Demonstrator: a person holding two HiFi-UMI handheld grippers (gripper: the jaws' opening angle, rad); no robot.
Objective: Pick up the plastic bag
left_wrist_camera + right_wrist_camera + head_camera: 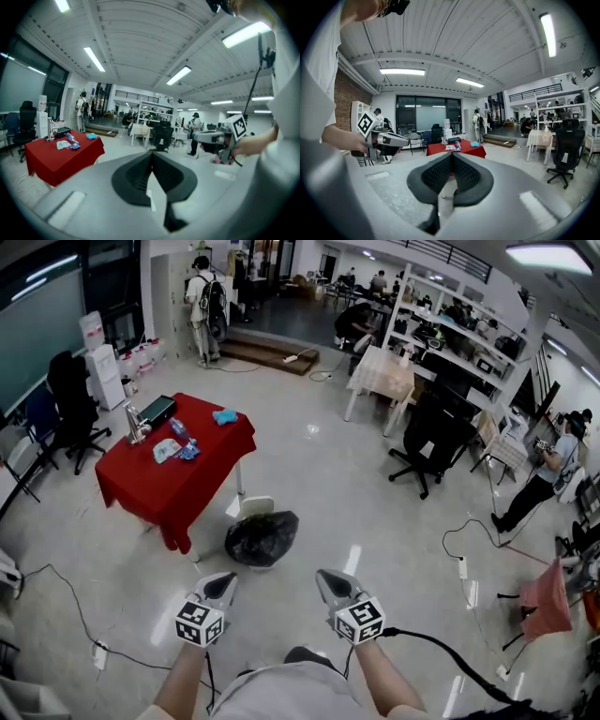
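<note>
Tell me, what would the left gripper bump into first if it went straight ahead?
Probably the black plastic bag on the floor, right ahead of the left gripper; though it might pass above it.

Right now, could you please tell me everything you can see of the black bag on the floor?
The bag is black, glossy, crumpled plastic, a bulging heap on the floor by a corner of the red table. A white object shows just behind it; what it is I cannot tell. Nothing grips it: the left gripper and right gripper are shut, short of it.
</note>
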